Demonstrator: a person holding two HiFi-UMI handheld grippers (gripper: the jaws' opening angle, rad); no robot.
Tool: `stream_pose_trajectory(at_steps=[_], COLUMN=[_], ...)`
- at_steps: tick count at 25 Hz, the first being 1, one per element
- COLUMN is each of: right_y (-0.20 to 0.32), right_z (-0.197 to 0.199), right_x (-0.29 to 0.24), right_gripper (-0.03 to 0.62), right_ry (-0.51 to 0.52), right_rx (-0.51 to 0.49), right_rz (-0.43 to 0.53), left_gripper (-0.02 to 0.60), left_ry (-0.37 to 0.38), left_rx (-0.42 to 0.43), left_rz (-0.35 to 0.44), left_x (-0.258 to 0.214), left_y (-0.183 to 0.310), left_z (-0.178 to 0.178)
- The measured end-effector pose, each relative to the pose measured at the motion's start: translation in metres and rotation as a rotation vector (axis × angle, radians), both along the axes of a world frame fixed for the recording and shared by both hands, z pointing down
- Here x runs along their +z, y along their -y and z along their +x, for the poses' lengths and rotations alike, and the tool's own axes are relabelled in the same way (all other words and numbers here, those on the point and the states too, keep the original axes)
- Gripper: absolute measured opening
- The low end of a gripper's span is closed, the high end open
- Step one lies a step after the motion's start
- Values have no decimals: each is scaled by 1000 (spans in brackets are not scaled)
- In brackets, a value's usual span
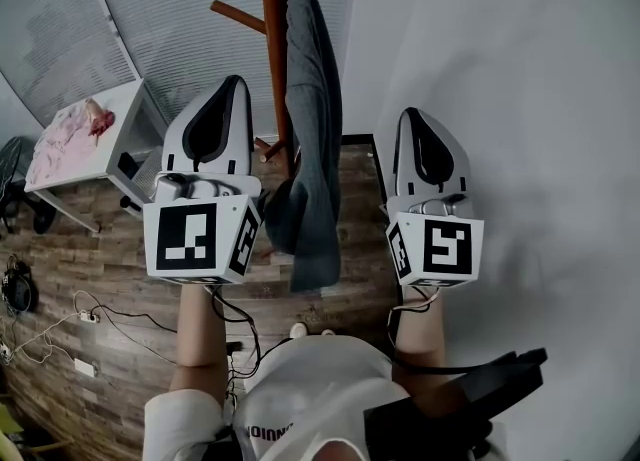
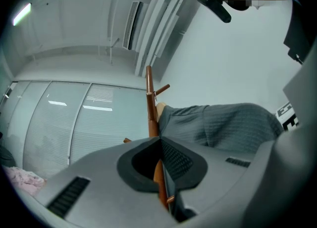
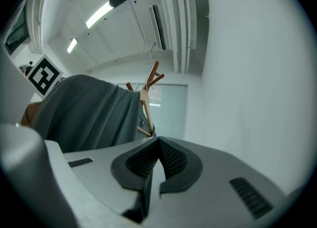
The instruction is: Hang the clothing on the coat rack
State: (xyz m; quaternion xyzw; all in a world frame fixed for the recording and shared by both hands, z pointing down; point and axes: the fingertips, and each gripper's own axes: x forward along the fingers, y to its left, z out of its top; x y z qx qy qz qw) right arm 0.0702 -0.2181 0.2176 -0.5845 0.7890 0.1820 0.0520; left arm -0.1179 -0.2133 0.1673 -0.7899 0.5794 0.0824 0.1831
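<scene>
A grey garment [image 1: 312, 149] hangs from the top of the brown wooden coat rack [image 1: 273, 39] and drapes down the pole. My left gripper [image 1: 236, 82] is just left of the garment, shut, with nothing between its fingers. My right gripper [image 1: 412, 115] is to the garment's right, apart from it, also shut and empty. In the left gripper view the shut left gripper [image 2: 161, 140] points up at the rack pole [image 2: 149, 106] and the garment [image 2: 223, 125]. From behind the right gripper [image 3: 159, 140], the garment [image 3: 89, 115] hangs on a wooden hanger [image 3: 144, 106].
A white table [image 1: 125, 109] with a pink cloth [image 1: 65, 139] stands at the left by the window blinds [image 1: 170, 19]. Cables and a power strip [image 1: 85, 317] lie on the wooden floor. A plain white wall [image 1: 520, 99] runs close along the right.
</scene>
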Motion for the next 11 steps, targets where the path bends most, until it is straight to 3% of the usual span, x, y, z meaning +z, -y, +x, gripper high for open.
stream_pose_trajectory(at_steps=[11], right_y=[4], right_z=[-1], right_x=[0], right_gripper=[18], right_ry=[-3], right_rx=[-3], right_rz=[1], left_gripper=[14], left_ry=[14], left_rx=[-3], left_rz=[1], left_x=[1], left_y=[2], left_z=[0])
